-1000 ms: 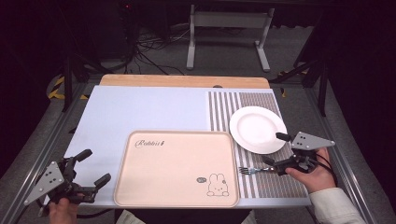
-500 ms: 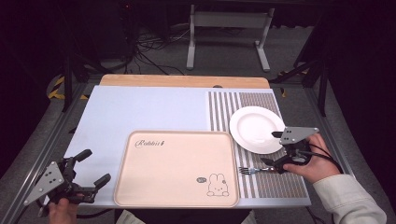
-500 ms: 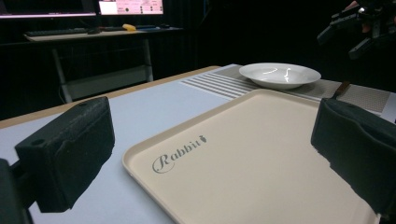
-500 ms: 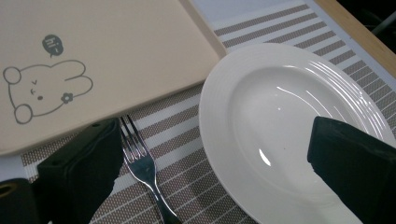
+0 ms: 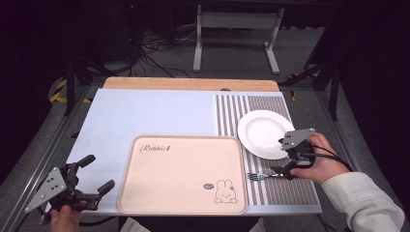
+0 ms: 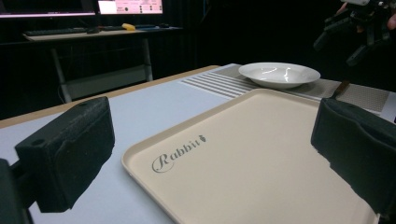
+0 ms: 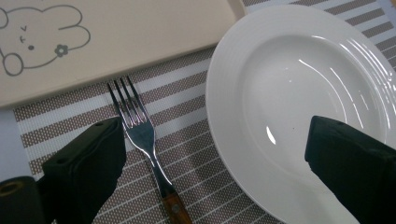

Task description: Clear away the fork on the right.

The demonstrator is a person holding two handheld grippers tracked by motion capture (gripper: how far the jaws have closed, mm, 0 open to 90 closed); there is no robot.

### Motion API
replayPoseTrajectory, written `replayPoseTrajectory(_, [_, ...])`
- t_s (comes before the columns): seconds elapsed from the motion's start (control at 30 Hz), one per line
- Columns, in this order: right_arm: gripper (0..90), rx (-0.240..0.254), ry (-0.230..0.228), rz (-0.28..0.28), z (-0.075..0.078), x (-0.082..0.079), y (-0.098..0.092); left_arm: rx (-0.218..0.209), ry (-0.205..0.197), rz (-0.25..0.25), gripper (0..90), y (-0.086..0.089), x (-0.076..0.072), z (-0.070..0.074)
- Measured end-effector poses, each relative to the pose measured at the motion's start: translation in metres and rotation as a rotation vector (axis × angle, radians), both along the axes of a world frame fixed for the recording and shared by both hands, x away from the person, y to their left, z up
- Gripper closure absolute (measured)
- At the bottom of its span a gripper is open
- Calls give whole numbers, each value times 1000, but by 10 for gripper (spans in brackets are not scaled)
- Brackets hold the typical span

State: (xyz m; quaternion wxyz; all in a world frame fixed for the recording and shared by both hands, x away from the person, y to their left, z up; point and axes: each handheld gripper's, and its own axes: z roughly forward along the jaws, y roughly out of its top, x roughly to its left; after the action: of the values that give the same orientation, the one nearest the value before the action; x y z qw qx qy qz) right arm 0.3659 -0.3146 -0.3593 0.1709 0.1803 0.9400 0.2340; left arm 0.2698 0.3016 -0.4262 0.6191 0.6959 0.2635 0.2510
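Currently one beige tray (image 5: pixel 183 175) with rabbit print, near table edge. One white plate (image 5: pixel 264 134) on one striped mat (image 5: pixel 270 145), right of tray. One fork (image 5: pixel 261 176) with wooden handle flat on mat, between tray and plate, tines toward tray. Two grippers: left gripper (image 5: pixel 94 173) at front-left corner, jaws wide apart, holding nothing. Right gripper (image 5: pixel 285 157) above fork and plate rim, jaws apart, empty.
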Motion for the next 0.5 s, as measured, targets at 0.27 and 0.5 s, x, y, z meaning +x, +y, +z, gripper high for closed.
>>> replayPoseTrajectory(0.27, [73, -98, 80, 26, -8, 4, 4, 2, 2, -1, 4, 0, 0, 0])
replayPoseTrajectory(0.5, [77, -174, 146, 35, -16, 4, 4, -1, 4, 4, 4, -1, 0, 0])
